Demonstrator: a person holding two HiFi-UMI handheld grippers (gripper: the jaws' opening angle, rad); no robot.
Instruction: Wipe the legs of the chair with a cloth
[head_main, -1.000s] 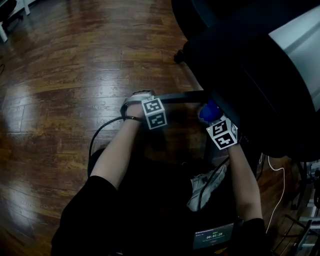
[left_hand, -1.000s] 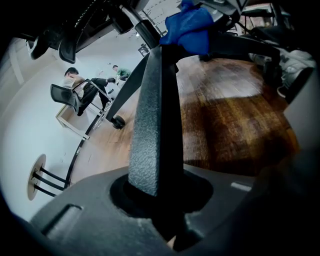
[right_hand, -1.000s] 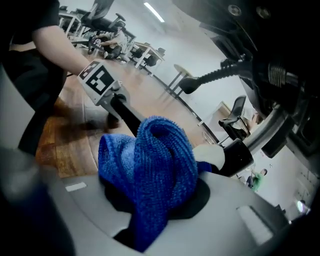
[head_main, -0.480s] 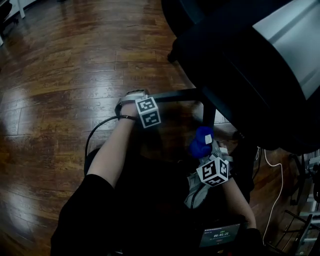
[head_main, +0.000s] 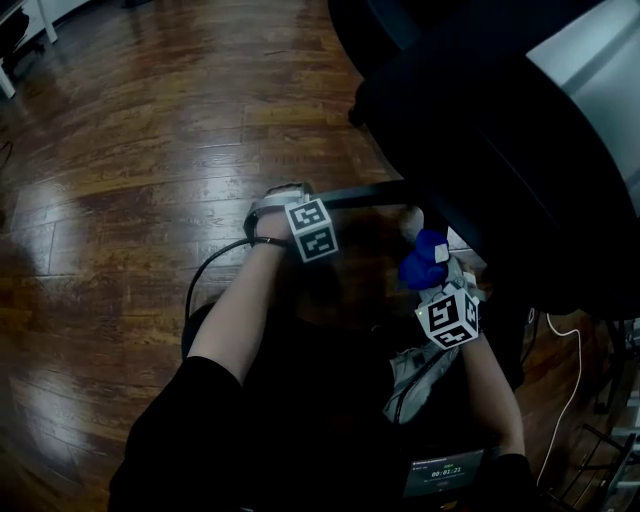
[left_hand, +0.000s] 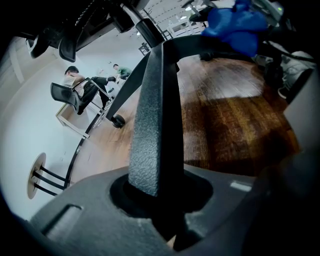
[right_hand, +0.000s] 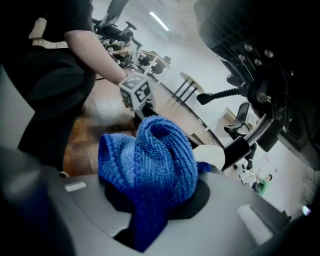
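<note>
A black office chair (head_main: 500, 120) fills the upper right of the head view. One of its black legs (head_main: 365, 192) runs level across the middle, and my left gripper (head_main: 276, 200) is shut on its end. In the left gripper view that textured leg (left_hand: 150, 120) stands up between the jaws of the left gripper (left_hand: 156, 197). My right gripper (head_main: 436, 282) is shut on a bunched blue cloth (head_main: 422, 260), held under the seat's edge beside another leg, which is mostly hidden. The cloth (right_hand: 150, 160) bulges from the right gripper (right_hand: 148, 202) in its own view.
The floor is dark wooden boards (head_main: 150, 150). A pale shoe (head_main: 412, 368) and a black cable (head_main: 205, 275) lie near my body, and a white cable (head_main: 572, 365) at right. The chair's under-seat mechanism (right_hand: 260, 85) hangs close above. Other chairs and people (left_hand: 75, 87) are far off.
The right gripper with the blue cloth drew back toward me from the chair's base, then edged forward a little. The left gripper has kept its hold on the leg.
</note>
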